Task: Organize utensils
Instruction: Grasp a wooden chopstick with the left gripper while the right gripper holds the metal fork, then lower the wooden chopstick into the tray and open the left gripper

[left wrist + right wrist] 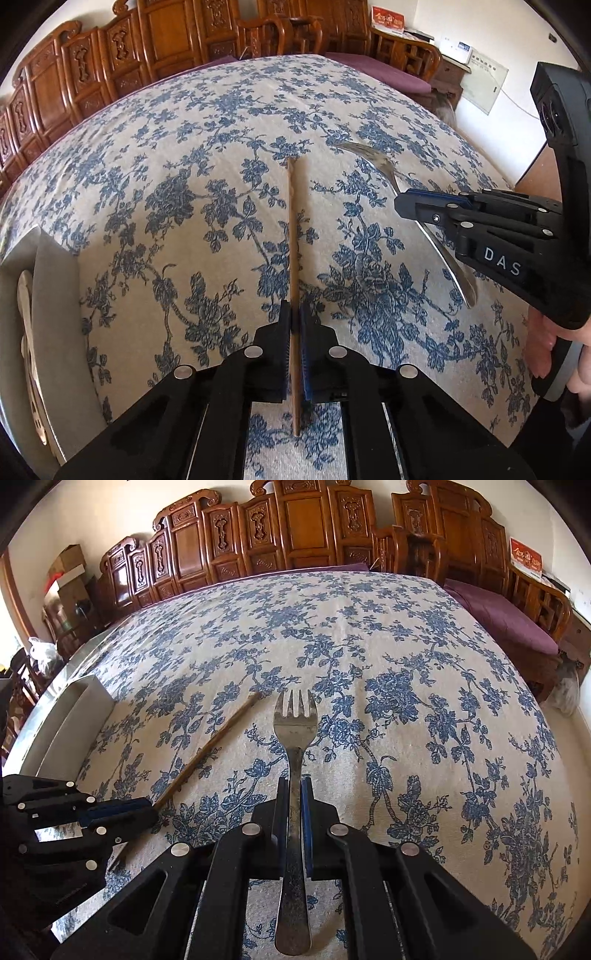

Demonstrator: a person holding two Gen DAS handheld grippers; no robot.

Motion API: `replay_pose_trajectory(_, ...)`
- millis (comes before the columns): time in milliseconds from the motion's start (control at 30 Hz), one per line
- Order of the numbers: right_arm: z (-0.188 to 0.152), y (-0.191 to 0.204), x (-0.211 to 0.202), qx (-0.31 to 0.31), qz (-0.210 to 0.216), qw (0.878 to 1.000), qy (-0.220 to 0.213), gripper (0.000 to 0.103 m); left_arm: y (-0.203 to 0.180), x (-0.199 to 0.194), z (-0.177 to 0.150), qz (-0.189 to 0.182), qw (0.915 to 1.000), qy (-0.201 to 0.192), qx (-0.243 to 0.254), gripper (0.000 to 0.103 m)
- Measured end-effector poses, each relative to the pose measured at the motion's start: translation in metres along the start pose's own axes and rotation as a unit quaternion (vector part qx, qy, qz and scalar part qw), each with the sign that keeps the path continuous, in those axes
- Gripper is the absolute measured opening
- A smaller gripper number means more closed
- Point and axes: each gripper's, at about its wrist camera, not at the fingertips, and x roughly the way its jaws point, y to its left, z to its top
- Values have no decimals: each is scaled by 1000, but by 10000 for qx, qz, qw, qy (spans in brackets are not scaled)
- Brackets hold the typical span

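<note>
Nearest the left wrist lens, the left gripper (294, 325) is clamped on a brown chopstick (293, 236) that points away over the blue-flowered tablecloth (166, 206), while the right gripper (294, 797) pinches the handle of a metal fork (295, 746), tines forward. Only the left view shows "DAS" on the right gripper's body and, cut off at the frame's left edge, a grey tray (55, 314) holding a pale utensil too distorted to name. Only the right view shows the fork's tines clearly; the red sign (526, 559) on the far wall is unreadable.

Ahead of both grippers the flowered cloth (388, 657) lies open — only a white tray (70, 716) stands at its left edge, with carved wooden furniture (303, 528) walling the far side.
</note>
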Motion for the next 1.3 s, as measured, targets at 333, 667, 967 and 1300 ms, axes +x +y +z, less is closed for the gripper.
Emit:
replay_pose_trajectory(333, -3, 21, -3, -232, 58, 9997, -3, 8, 15, -27, -15, 233, 9997, -93, -49, 4)
replay_pose_trajectory(667, -8, 43, -9, -299, 321, 9990, 46, 8, 35, -71, -35, 351, 9987, -239, -276, 4)
replay_pose_trajectory(967, -16, 67, -7, -727, 276, 9968, 194, 8, 61, -112, -46, 554, 9964, -476, -433, 4)
replay_pose_trajectory(1300, -12, 84, -12, -920, 166, 9953, 253, 8, 90, -142, -59, 646, 9933, -686, -669, 4)
